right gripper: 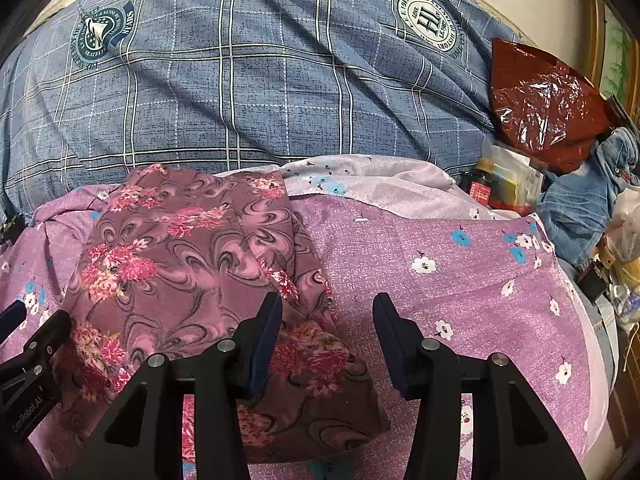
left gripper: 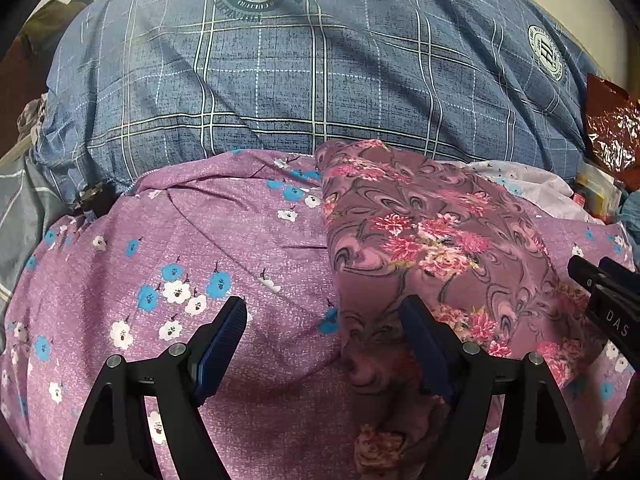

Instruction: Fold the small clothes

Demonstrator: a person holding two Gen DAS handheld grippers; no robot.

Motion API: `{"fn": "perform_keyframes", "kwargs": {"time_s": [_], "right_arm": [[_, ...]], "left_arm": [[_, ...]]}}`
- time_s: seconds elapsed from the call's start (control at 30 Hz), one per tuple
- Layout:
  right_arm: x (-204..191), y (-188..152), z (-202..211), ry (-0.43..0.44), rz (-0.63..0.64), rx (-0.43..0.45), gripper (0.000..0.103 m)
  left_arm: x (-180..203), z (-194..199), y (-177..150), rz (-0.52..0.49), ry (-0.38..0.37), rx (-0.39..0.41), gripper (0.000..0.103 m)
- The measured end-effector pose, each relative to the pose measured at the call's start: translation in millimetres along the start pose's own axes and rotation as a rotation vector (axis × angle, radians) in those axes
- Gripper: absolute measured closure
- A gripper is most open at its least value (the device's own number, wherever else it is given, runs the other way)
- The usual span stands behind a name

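Observation:
A small mauve garment with pink flowers and grey swirls (left gripper: 420, 236) lies folded on a purple flowered sheet (left gripper: 200, 240); it also shows in the right wrist view (right gripper: 192, 248). My left gripper (left gripper: 324, 312) is open and empty, its jaws straddling the garment's near left edge. My right gripper (right gripper: 326, 308) is open and empty over the garment's near right corner, on the purple sheet (right gripper: 460, 280). The right gripper's tip shows at the right edge of the left wrist view (left gripper: 600, 292), and the left gripper's tip at the left edge of the right wrist view (right gripper: 28, 336).
A blue plaid quilt (right gripper: 260, 80) is piled behind the garment. A red plastic bag (right gripper: 544, 96), boxes (right gripper: 508, 180) and denim clothing (right gripper: 584, 196) crowd the right side. A pale folded-back part of the sheet (right gripper: 380, 176) lies behind the garment.

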State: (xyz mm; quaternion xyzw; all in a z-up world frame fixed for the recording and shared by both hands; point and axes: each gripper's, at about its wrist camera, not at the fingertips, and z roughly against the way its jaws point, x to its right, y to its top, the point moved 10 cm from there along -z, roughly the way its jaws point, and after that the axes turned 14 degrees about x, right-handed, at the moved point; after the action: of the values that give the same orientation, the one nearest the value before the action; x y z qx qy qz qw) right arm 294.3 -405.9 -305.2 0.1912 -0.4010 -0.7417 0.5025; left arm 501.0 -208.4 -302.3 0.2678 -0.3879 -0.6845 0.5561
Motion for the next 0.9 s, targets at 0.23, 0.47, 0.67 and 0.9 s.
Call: {"fn": "perform_keyframes", "kwargs": {"time_s": [0.23,0.47,0.67,0.9], "right_arm": [[3.5,0.3,-5.0,0.001,-0.005,-0.003,0.054],[11.4,0.6,-16.2,-0.019,-0.008,-0.012,0.054],[15.6,0.9,-23.3,-0.008,-0.033,-0.027,0.054],[19.2,1.4,-33.8,0.083,-0.126,-0.050,0.048]], "left_arm": [[-6.3,-1.9,9.4,0.036,-0.008,0.005,0.024],[-12.5,-9.4,11.6,0.059,-0.005,-0.005,0.024],[-15.0,-19.5,13.7,0.056,-0.007,-0.021,0.024],[-10.9,-35.3,11.0,0.027,-0.032,-0.051,0.024]]}}
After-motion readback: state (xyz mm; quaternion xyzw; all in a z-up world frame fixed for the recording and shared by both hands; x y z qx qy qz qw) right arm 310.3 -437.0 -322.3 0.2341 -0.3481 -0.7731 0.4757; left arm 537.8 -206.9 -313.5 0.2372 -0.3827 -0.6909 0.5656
